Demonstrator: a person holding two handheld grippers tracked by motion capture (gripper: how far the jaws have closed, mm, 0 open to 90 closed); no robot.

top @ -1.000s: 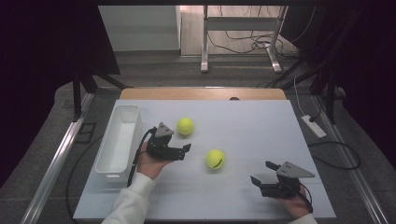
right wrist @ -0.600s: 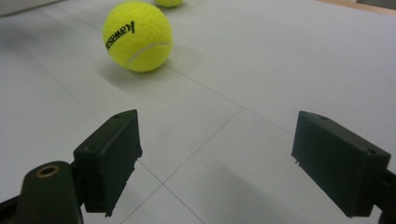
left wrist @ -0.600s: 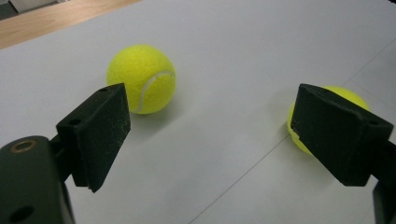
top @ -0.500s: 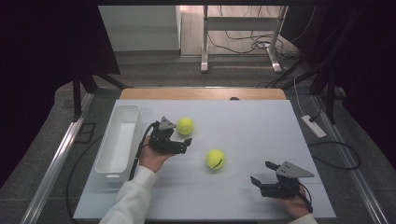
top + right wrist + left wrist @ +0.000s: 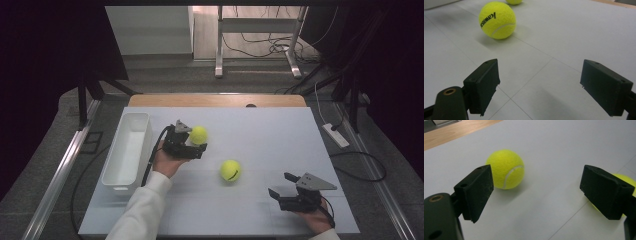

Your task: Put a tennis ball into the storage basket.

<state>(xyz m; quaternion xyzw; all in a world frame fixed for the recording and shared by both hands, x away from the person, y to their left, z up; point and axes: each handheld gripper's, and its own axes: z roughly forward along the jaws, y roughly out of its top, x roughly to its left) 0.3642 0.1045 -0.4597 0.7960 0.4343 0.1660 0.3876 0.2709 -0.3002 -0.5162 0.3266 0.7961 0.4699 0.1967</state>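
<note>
Left gripper (image 5: 199, 148) spread beside far ball (image 5: 198, 135), not around; may nudge, roll away. Right gripper (image 5: 283, 185) spread, idle.

Black brand lettering, apparently "kawasaki" and partly hidden, on the nearer tennis ball (image 5: 497, 20)

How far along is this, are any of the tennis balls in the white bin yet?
None yet. The white bin looks empty, and both tennis balls are on the table. In hand: the left gripper, jaws open, is right by the far ball without gripping it. Left to do, if binning is the goal: grasp and move it, then the near ball. The right gripper sits open, apart from both.
</note>
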